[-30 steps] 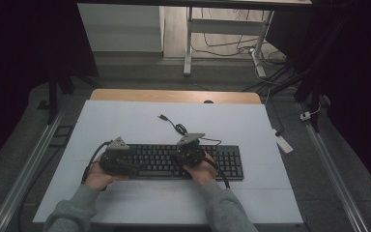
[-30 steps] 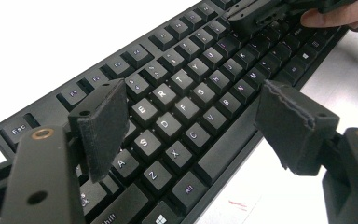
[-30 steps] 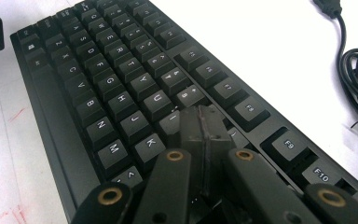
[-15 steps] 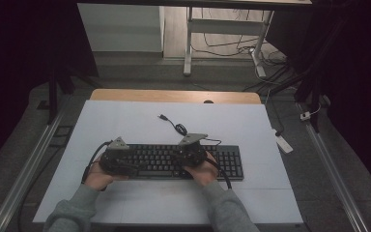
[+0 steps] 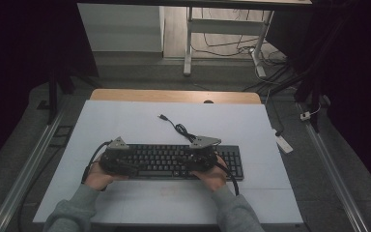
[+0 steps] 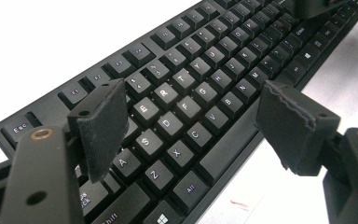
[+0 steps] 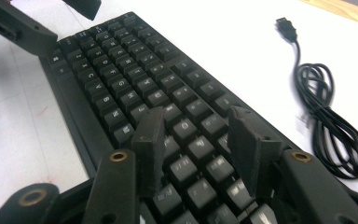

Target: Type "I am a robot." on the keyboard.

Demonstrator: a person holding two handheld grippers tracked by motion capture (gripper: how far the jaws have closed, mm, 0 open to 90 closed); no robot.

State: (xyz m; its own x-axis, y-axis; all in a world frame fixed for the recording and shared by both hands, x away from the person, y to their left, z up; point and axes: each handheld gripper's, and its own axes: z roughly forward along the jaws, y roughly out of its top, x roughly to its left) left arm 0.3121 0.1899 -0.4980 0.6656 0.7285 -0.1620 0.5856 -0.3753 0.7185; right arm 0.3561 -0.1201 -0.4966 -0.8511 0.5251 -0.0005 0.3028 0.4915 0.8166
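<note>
A black keyboard lies across the white table top, its coiled cable and USB plug behind it. My left gripper hovers over the keyboard's left end. In the left gripper view the left gripper stands wide open above the letter keys, holding nothing. My right gripper is over the right half and points left. Its jaws have just been opening, and in the right gripper view the right gripper is open just above the keys with nothing gripped.
The cable lies loose on the table right of the keyboard in the right gripper view. A wooden strip edges the table's far side. Metal rails run along both sides, and a white power strip lies on the floor at the right.
The right hand has edged slightly to the right over the keyboard. The left hand, keyboard and cable have not moved.
</note>
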